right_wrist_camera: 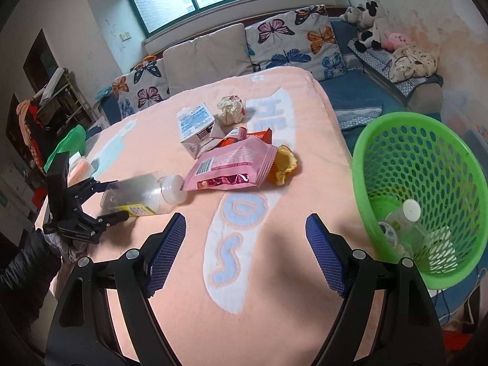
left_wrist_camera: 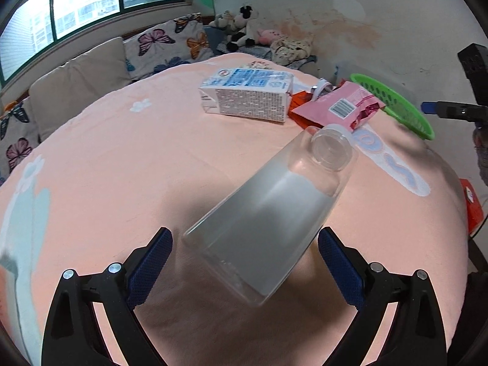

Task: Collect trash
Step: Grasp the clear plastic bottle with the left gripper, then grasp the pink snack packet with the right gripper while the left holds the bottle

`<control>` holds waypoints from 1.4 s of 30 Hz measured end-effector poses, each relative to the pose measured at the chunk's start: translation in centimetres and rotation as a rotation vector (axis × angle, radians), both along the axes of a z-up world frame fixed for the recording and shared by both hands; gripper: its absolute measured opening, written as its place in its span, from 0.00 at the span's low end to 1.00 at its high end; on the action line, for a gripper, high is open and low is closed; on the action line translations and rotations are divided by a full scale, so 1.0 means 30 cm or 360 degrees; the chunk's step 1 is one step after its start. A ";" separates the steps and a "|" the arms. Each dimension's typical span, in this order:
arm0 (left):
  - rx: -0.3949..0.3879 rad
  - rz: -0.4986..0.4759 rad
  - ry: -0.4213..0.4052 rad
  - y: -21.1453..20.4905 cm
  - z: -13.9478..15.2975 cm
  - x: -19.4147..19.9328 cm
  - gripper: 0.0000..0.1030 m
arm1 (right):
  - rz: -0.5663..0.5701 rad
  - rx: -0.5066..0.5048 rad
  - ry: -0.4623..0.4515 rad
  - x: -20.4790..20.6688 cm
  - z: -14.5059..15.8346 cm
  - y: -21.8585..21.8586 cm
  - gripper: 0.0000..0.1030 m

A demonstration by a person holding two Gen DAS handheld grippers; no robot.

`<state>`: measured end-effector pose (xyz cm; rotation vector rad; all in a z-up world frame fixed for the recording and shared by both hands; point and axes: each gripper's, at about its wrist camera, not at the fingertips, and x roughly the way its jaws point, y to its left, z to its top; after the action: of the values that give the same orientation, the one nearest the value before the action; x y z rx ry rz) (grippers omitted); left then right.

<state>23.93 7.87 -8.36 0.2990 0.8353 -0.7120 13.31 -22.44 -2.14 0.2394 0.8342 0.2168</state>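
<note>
1. Surface: a counter (right_wrist_camera: 170,277) under a peach towel. Green basket (right_wrist_camera: 427,164) tilted at its right edge, one small bottle (right_wrist_camera: 407,216) already inside.
2. Step in hand, as I judge it: picking up the clear bottle (left_wrist_camera: 268,213), which lies on its side near the left edge, cap toward the pink wrapper (right_wrist_camera: 231,164).
3. Left gripper (left_wrist_camera: 244,259): fingers wide apart, flanking the bottle's base, not visibly pressing it. Next move calls for closing, lifting, carrying to the basket.
4. Right gripper (right_wrist_camera: 245,250): fingers wide open, holding nothing, over bare towel.
5. Only the right view shows the crumpled paper (right_wrist_camera: 231,109), the orange peel (right_wrist_camera: 283,164) and the basket's contents; milk carton (left_wrist_camera: 247,96) shows in both.
</note>
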 end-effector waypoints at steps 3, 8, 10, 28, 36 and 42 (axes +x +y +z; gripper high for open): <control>-0.0010 -0.0045 0.0003 -0.008 -0.003 -0.009 0.78 | 0.0001 0.0011 0.0010 0.013 -0.005 0.004 0.78; -0.0025 -0.0049 -0.0043 -0.008 0.015 -0.042 0.72 | 0.0028 -0.0011 -0.0002 0.032 -0.004 0.024 0.78; -0.0043 -0.0019 -0.0047 -0.004 0.031 -0.058 0.70 | 0.0041 -0.0036 -0.0017 0.043 0.000 0.036 0.78; -0.0147 0.0230 -0.0142 -0.030 0.232 -0.172 0.61 | -0.0145 0.0187 0.0054 0.237 -0.092 0.005 0.72; -0.0159 0.0277 -0.0125 -0.044 0.242 -0.169 0.61 | -0.0187 0.0236 0.0096 0.272 -0.140 -0.032 0.42; -0.0146 0.0314 -0.0146 -0.071 0.262 -0.192 0.59 | -0.0119 0.0206 0.0016 0.216 -0.102 -0.031 0.25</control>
<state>18.16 5.73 -0.48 0.1627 0.7316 -0.5461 19.79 -23.36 -5.20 0.3929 0.8204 0.1999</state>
